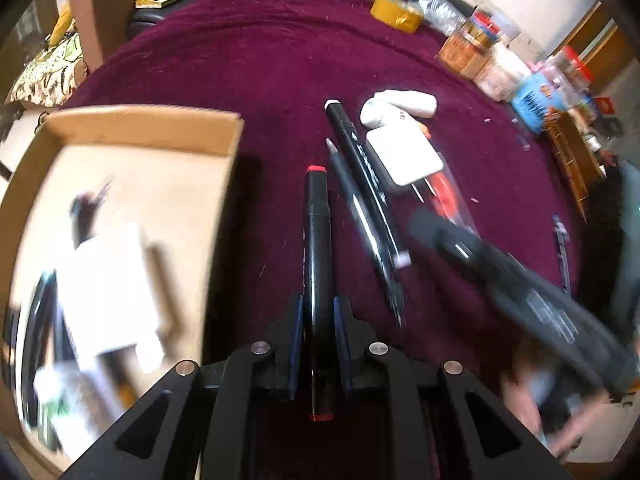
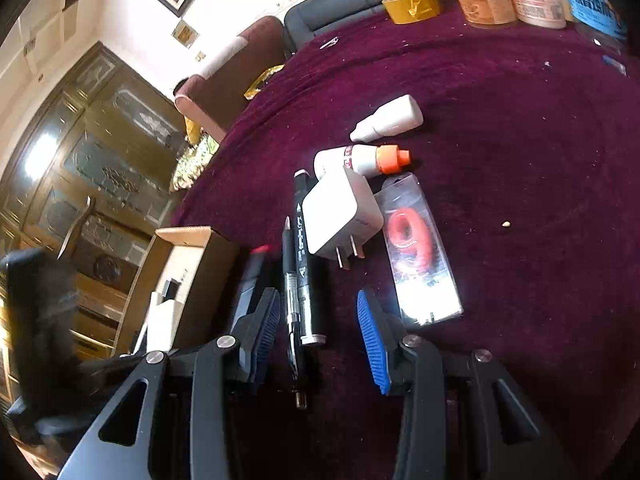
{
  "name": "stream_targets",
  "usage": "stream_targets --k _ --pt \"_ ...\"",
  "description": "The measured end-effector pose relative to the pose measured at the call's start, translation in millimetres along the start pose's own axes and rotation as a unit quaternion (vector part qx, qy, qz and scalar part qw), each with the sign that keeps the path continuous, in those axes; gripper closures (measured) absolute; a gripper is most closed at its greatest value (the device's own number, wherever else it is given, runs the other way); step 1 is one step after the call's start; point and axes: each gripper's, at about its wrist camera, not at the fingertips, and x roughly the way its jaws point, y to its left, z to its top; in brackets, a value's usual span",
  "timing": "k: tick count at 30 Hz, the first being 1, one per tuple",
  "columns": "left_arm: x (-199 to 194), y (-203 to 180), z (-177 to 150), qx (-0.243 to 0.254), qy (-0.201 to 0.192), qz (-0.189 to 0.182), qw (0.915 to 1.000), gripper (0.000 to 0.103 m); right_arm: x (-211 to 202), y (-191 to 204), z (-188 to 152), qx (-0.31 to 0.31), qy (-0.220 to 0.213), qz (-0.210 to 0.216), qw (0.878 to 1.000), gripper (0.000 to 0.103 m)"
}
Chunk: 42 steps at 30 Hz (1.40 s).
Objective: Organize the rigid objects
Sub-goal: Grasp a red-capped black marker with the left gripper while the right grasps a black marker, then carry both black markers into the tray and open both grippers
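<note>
My left gripper (image 1: 319,316) is shut on a black marker with red caps (image 1: 318,272), which points away from me beside the cardboard box (image 1: 132,128). On the maroon cloth to its right lie a grey pen (image 1: 356,208) and a black marker with white caps (image 1: 360,176). My right gripper (image 2: 318,336) is open, low over that pen (image 2: 290,280) and white-capped marker (image 2: 306,256); both lie between its blue pads (image 2: 374,344) untouched. The red-capped marker (image 2: 256,268) shows just left of it. Beyond lie a white charger (image 2: 340,216), a clear packet (image 2: 416,248) and two white bottles (image 2: 388,120).
The box (image 2: 180,264) holds white items and dark cables. Jars and tubs (image 1: 492,60) and a yellow tape roll (image 2: 412,4) line the far edge of the cloth. A dark sofa (image 2: 332,12) stands behind the table. My right gripper's blurred body (image 1: 520,280) crosses the left view.
</note>
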Motion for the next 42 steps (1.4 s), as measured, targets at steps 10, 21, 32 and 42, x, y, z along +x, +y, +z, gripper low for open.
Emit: stream_targets --k 10,21,32,42 --pt "-52 33 -52 -0.028 -0.017 -0.051 0.9982 0.088 26 32 -6 -0.104 -0.013 -0.094 0.99 0.086" --pt "-69 44 -72 -0.028 -0.026 -0.091 0.9952 0.088 -12 47 -70 -0.132 0.034 -0.178 0.975 0.087" --pt "-60 31 -88 -0.001 0.001 -0.092 0.9958 0.088 -57 40 -134 -0.079 0.02 -0.133 0.988 0.069" --pt "-79 44 -99 -0.017 -0.005 -0.107 0.9941 0.088 -42 48 -124 -0.11 -0.013 -0.211 0.971 0.088"
